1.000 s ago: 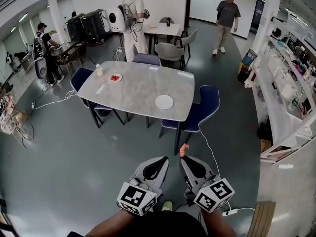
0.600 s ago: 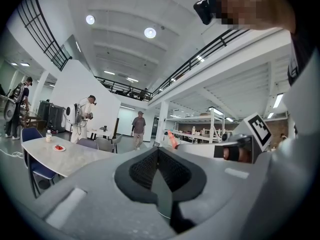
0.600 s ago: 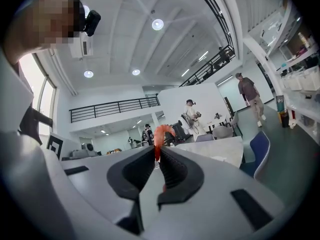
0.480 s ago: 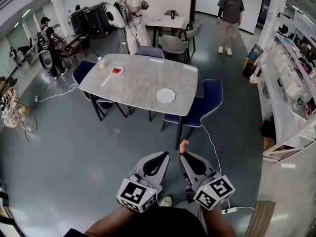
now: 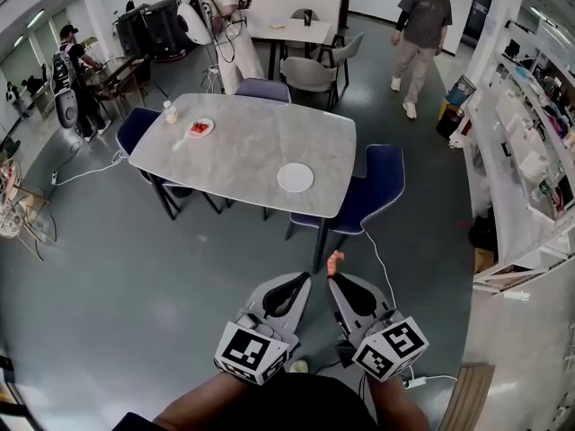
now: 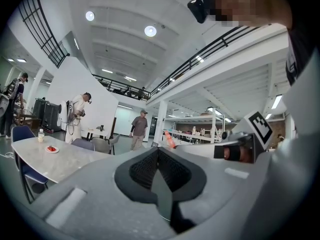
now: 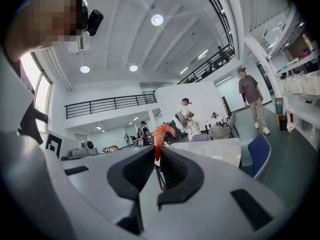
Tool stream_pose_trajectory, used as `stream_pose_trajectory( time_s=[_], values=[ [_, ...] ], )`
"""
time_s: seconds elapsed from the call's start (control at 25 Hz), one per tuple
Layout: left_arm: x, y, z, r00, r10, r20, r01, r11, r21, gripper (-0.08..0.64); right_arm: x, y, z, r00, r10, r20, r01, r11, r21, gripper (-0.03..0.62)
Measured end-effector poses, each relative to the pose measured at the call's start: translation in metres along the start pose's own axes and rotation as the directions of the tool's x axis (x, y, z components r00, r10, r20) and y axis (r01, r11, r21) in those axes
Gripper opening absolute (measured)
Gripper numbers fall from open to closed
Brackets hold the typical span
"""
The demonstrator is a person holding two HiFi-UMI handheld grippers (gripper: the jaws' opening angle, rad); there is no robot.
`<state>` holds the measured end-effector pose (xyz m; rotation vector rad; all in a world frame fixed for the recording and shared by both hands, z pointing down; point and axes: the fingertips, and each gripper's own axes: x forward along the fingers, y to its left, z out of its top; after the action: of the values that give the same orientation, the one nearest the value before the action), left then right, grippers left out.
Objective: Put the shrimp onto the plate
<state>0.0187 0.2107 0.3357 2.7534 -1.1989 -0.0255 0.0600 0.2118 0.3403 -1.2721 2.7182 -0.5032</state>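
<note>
Pinching shrimp (image 7: 159,134) between tips, right claw (image 7: 156,153) clamped; shrimp juts beyond tips; left claw (image 6: 158,152) closed, empty.

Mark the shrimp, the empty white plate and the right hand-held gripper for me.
shrimp (image 7: 161,133): right gripper view, curved body.
empty white plate (image 5: 295,177): head view, bare centre.
right hand-held gripper (image 5: 333,282): head view, between its fingertips.

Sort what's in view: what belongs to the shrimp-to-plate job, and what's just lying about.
Job: shrimp, pinched in the right gripper; empty white plate on the table.
Lying about: bottle; small dish of red food; blue chair; left gripper, shut and empty.
</note>
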Motion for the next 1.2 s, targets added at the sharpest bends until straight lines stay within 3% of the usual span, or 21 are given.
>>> stream_pose_trajectory(
  time_s=[0.6, 0.96, 1.2],
  values=[
    [0.085, 0.143, 0.017, 0.999, -0.035, -0.009, 0.035, 0.999, 0.009, 0.008, 0.149, -0.059, 0.029, 0.997, -0.073, -0.019, 0.073, 0.997, 0.001, 0.034],
    [0.125, 0.189, 0.014, 0.999, -0.042, -0.02, 0.042, 0.999, -0.008, 0.008, 0.194, -0.094, 0.033, 0.994, -0.099, -0.038, 0.099, 0.995, 0.0, 0.034],
    [0.164, 0.22, 0.002, 0.999, -0.004, -0.033, 0.004, 1.0, -0.003, 0.008, 0.228, -0.136, 0.029, 0.995, -0.07, -0.071, 0.071, 0.997, 0.012, 0.034]
  ],
)
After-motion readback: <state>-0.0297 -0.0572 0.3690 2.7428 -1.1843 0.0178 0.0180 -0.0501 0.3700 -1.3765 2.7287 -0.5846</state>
